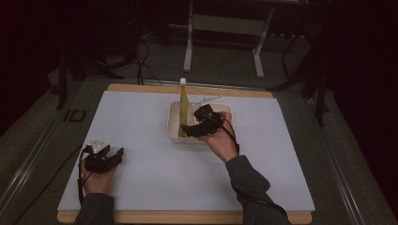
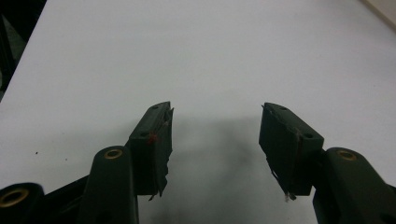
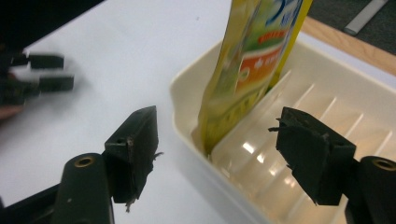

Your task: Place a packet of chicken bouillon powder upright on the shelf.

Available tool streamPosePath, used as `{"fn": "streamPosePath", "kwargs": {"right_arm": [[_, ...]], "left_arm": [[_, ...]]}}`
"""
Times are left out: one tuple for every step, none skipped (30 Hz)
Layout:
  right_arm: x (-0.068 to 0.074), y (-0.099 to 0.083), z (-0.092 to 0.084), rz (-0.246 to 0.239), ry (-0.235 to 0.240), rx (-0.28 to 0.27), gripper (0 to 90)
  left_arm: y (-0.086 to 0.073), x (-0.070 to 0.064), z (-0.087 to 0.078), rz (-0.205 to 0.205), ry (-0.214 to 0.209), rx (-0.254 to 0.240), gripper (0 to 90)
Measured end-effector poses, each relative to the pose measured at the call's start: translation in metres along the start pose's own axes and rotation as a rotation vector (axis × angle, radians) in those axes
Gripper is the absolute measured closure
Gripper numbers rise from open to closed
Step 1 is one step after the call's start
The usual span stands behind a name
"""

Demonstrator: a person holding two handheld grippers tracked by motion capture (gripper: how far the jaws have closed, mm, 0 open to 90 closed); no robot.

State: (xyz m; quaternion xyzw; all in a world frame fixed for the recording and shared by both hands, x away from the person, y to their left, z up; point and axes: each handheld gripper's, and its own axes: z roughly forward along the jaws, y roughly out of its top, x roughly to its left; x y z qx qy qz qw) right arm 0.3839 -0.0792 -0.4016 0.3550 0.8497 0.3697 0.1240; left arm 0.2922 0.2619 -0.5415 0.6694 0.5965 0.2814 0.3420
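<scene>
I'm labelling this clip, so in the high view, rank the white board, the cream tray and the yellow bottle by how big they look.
1. White board, by far the largest.
2. Cream tray, partly covered by the right gripper.
3. Yellow bottle, standing in the tray, narrow though about as tall as the tray is deep in this view.

Lab-like test space: dark room, white-topped table (image 1: 141, 140), floor cables (image 1: 141, 61), metal stand legs (image 1: 223, 42).
</scene>
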Motion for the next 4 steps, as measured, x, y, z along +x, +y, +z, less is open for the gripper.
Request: {"fn": "streamPosePath", "kwargs": {"right_arm": [[0.000, -0.003, -0.002, -0.007, 0.002, 0.004, 28.5], [0.000, -0.010, -0.006, -0.023, 0.004, 0.007, 28.4], [0.000, -0.010, -0.006, -0.023, 0.004, 0.007, 28.4], [-0.001, -0.015, -0.009, -0.031, 0.002, 0.003, 28.4]], "left_arm": [[0.000, 0.000, 0.000, -0.001, 0.000, -0.001, 43.2], [0.000, 0.000, 0.000, -0.003, 0.002, 0.000, 43.1], [0.000, 0.000, 0.000, -0.003, 0.002, 0.000, 42.4], [0.000, 0.000, 0.000, -0.003, 0.002, 0.000, 42.4]]}}
